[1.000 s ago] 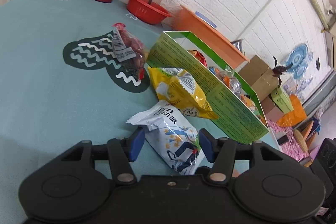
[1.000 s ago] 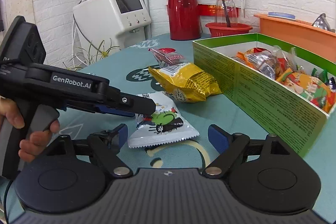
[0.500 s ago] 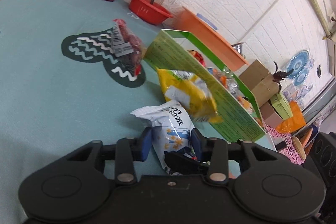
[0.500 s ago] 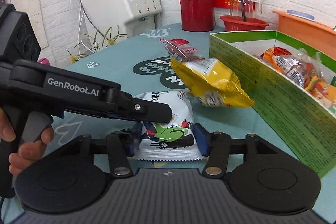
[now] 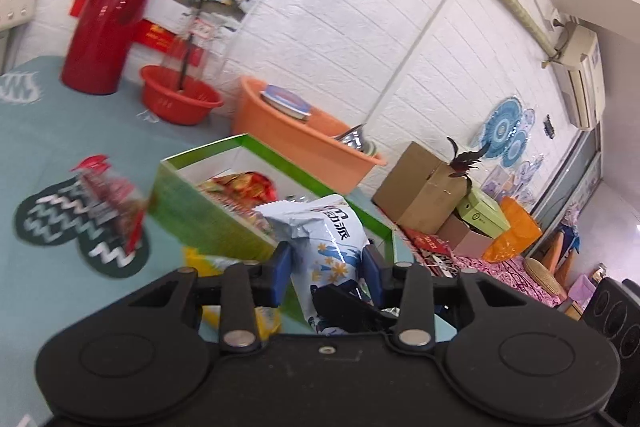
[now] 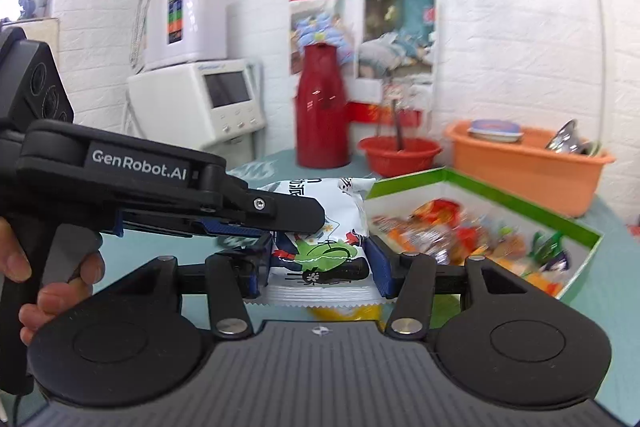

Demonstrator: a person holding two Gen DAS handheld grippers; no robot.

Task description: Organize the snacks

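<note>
- Holding one white snack packet (image 6: 320, 227) between them, both grippers have it clear of the teal tablecloth (image 5: 52, 155).
- From the right wrist view, the right gripper (image 6: 320, 263) pinches the packet's near crimped end across its width; its jaws are closing a little more, pads pressing the foil.
- The left gripper (image 5: 326, 269) clamps the same packet from the side, crossing in from the left of the right wrist view; its jaws are likewise closing on it.
- Long axis: the packet runs away from the right gripper, far end toward the green box (image 6: 584, 227).
- That box lies ahead and to the right of the packet, open-topped and already part filled with snacks; its near wall sits just beyond the packet's far end.
- Judged from this, the right hand is nearer the box opening, so the carry should go forward and rightward over the wall.
- A yellow packet (image 5: 208, 263) and a red packet (image 5: 112, 195) wait on the cloth.
</note>
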